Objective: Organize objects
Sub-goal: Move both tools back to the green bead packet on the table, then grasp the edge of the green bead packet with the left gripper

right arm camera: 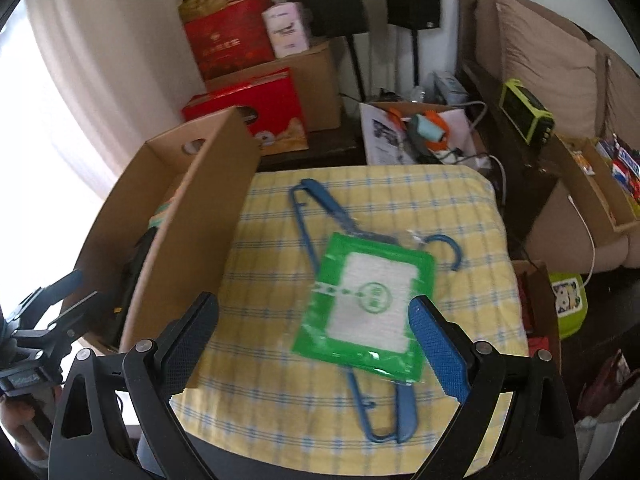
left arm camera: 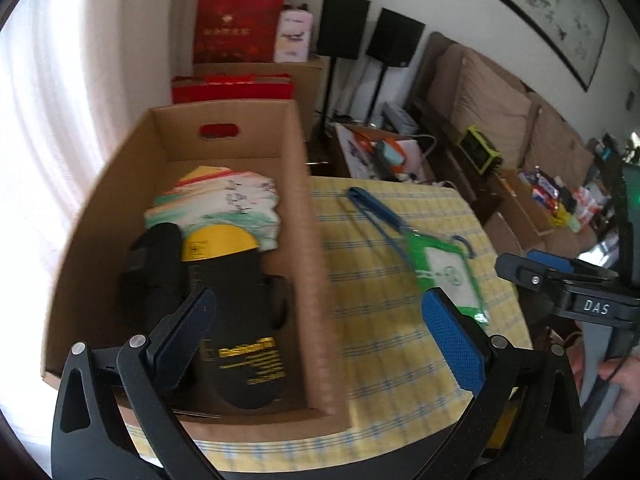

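An open cardboard box [left arm camera: 316, 240] stands on the left of a table with a yellow checked cloth [left arm camera: 380, 320]. Inside lie a black and yellow insole pack [left arm camera: 236, 304], a black item [left arm camera: 156, 272] and a stack of paper plates [left arm camera: 224, 204]. A green and white packet [right arm camera: 370, 308] lies on top of a blue clothes hanger [right arm camera: 316, 204] on the cloth to the right of the box [right arm camera: 192, 232]. My left gripper [left arm camera: 320, 328] is open and empty above the box's right wall. My right gripper [right arm camera: 316, 340] is open and empty, just above the packet.
Behind the table stand red gift boxes [right arm camera: 248, 108], a brown carton [right arm camera: 316, 80], two black speakers [right arm camera: 360, 0] and a box of clutter [right arm camera: 424, 132]. A sofa with cushions [right arm camera: 552, 52] and trays of small items [right arm camera: 612, 184] are on the right.
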Demonstrator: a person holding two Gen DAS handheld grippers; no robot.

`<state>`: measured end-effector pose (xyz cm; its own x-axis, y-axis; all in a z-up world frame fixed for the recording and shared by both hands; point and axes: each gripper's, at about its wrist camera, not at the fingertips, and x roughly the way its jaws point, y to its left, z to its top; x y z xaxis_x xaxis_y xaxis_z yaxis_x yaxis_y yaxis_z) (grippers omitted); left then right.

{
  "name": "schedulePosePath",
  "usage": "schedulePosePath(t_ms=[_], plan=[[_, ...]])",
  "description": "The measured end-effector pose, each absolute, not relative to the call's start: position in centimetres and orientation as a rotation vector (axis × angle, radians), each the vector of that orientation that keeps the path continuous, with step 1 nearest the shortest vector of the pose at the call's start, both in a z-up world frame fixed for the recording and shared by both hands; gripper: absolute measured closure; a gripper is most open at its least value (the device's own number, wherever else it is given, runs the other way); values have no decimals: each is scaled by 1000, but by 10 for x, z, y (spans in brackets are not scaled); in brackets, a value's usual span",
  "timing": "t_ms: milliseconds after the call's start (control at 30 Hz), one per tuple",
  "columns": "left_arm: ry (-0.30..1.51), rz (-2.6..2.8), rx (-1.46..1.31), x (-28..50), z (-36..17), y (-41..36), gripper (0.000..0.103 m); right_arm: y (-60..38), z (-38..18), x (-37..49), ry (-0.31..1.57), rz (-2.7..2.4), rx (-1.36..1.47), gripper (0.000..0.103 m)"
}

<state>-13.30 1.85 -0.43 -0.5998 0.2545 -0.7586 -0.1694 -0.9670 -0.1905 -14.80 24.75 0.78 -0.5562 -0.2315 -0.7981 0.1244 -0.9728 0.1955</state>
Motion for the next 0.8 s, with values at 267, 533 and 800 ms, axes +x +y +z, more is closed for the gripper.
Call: schedulePosePath(t_ms=[267,533,800], plan=[[-128,2527,-1257,-135,-9,67,0,283,3,-144,-232,-2633,1379,6],[-71,2462,-1311,-145,-28,109,15,315,-14,-144,-331,-2624,1404,6],[-95,2407,-1367,-163,-47,130,23,341,-41,-152,-458,-2599,1453,6]])
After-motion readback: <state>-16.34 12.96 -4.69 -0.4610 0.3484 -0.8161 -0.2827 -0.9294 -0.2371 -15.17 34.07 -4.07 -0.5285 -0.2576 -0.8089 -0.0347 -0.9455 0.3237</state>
